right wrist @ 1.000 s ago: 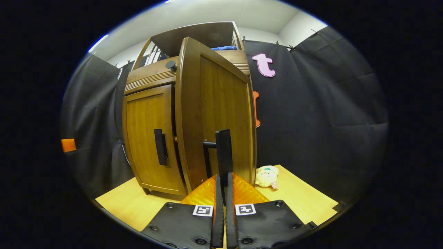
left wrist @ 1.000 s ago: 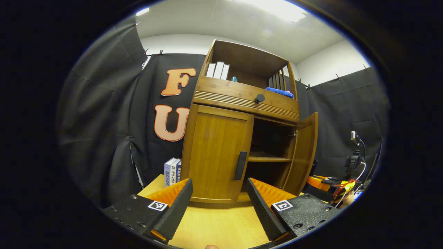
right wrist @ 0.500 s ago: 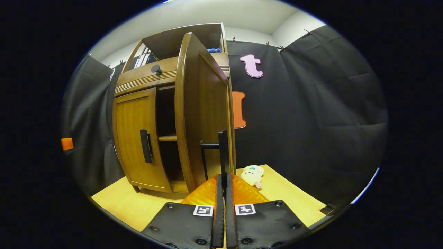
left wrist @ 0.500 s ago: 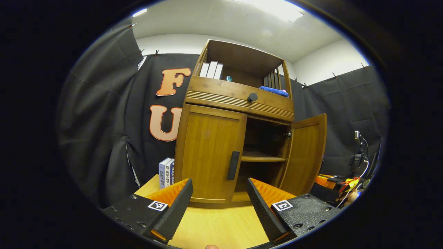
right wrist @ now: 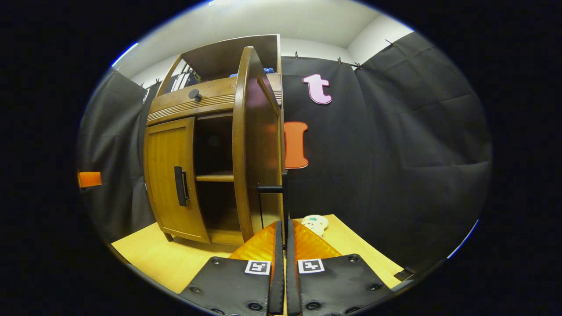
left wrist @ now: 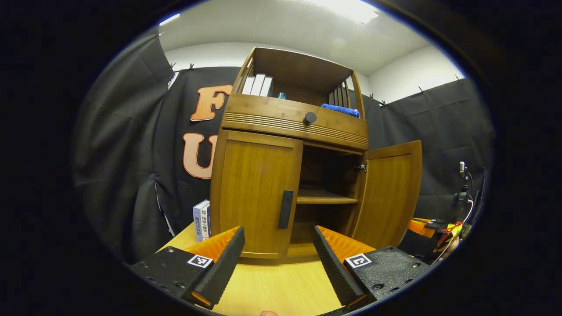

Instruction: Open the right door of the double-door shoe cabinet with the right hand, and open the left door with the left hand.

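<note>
Cabinet [left wrist: 290,127] of brown wood stands on the pale tabletop [left wrist: 281,287], near the far black cloth wall. Right door [left wrist: 388,193] swung wide open, showing a dark inside with one shelf [left wrist: 322,199] across it. Left door [left wrist: 257,193] shut, its dark upright handle [left wrist: 286,209] at the inner edge.

Left gripper [left wrist: 276,259] hangs in front of the left door, fingers spread wide with nothing between them, apart from the handle.

Right gripper [right wrist: 282,259] in the right gripper view: fingers nearly together, clamped on the dark handle [right wrist: 284,197] of the right door [right wrist: 257,145], which is seen almost edge-on. The closed left door [right wrist: 169,175] sits to the left of it in that view.

Drawer front with a round dark knob [left wrist: 310,117] runs above both doors. Open top shelf holds white books [left wrist: 258,85] at the left and a blue cloth [left wrist: 340,109] at the right. More books [left wrist: 202,219] stand on the tabletop left of the cabinet. Small plush toy [right wrist: 314,223] lies on the tabletop beyond the right door.
</note>
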Motion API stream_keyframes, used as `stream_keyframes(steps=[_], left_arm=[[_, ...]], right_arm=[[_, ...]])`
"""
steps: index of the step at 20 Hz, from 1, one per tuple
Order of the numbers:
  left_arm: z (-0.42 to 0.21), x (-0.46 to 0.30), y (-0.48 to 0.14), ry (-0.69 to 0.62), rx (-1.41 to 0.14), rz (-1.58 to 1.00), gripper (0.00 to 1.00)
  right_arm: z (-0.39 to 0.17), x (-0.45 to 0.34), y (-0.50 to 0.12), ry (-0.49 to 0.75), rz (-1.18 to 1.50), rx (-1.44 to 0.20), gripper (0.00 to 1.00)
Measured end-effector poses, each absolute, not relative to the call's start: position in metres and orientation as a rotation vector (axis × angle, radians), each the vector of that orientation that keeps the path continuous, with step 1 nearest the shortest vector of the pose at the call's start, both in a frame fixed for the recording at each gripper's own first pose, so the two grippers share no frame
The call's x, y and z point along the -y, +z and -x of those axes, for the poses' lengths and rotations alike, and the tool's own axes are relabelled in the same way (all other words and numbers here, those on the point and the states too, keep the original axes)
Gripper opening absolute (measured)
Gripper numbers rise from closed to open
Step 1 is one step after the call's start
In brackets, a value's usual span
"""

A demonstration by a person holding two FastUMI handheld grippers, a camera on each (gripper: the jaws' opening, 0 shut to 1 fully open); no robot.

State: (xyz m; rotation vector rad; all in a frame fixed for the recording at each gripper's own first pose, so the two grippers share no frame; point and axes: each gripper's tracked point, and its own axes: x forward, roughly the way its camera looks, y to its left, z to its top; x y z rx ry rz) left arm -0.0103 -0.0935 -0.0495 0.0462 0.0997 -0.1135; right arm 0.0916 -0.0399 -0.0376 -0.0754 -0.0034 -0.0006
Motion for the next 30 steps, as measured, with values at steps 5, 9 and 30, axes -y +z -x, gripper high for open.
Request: stream_keyframes(steps=[5, 9, 30], left_arm=[[-0.007, 0.113, -0.056, -0.116, -0.099, -0.031, 0.94], [-0.029, 0.126, -0.068, -0.115, -0.105, -0.046, 0.95], [-0.166, 0.153, -0.135, -0.092, -0.145, -0.147, 0.92]], right_arm=[[-0.092, 0.058, -0.035, -0.011, 0.046, 0.003, 0.15], [-0.095, 0.076, -0.03, -0.062, 0.049, 0.018, 0.09], [-0.077, 0.114, -0.018, -0.157, -0.017, 0.085, 0.71]])
